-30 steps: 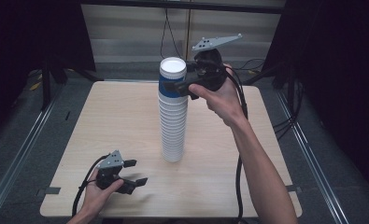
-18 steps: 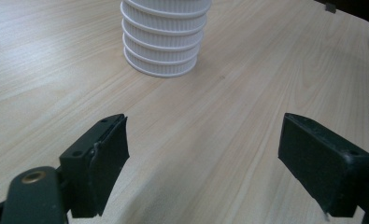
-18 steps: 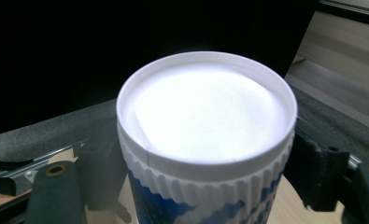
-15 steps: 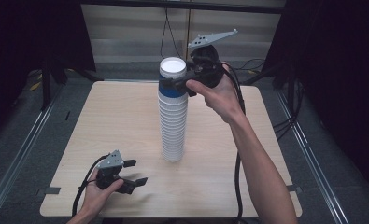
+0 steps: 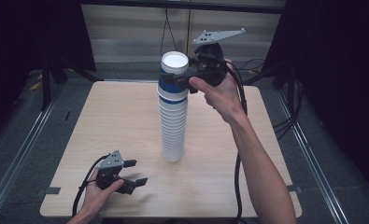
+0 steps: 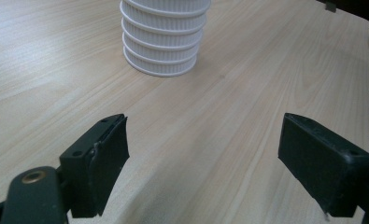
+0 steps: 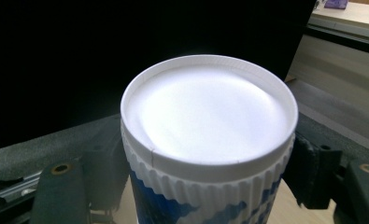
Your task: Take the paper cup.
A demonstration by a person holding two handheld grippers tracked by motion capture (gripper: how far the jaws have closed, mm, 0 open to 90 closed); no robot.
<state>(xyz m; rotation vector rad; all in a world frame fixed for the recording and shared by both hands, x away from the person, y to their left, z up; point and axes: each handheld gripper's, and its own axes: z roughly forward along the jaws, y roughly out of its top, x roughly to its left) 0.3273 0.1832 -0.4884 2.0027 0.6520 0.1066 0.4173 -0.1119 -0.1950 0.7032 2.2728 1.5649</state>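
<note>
Cups (image 5: 173, 126) stand stacked mid-table (image 5: 102, 121), and the right gripper (image 5: 178, 83) is clamped on the top cup (image 7: 209, 140). Left gripper (image 5: 131, 171) rests near the front edge, jaws apart.

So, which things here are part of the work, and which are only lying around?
In the work:
- top cup, blue-patterned, gripped by the right tongs
- cup stack standing under it
- table

Only around:
- left tongs, open, low over the table near its front edge, holding nothing
- cables on the floor
</note>
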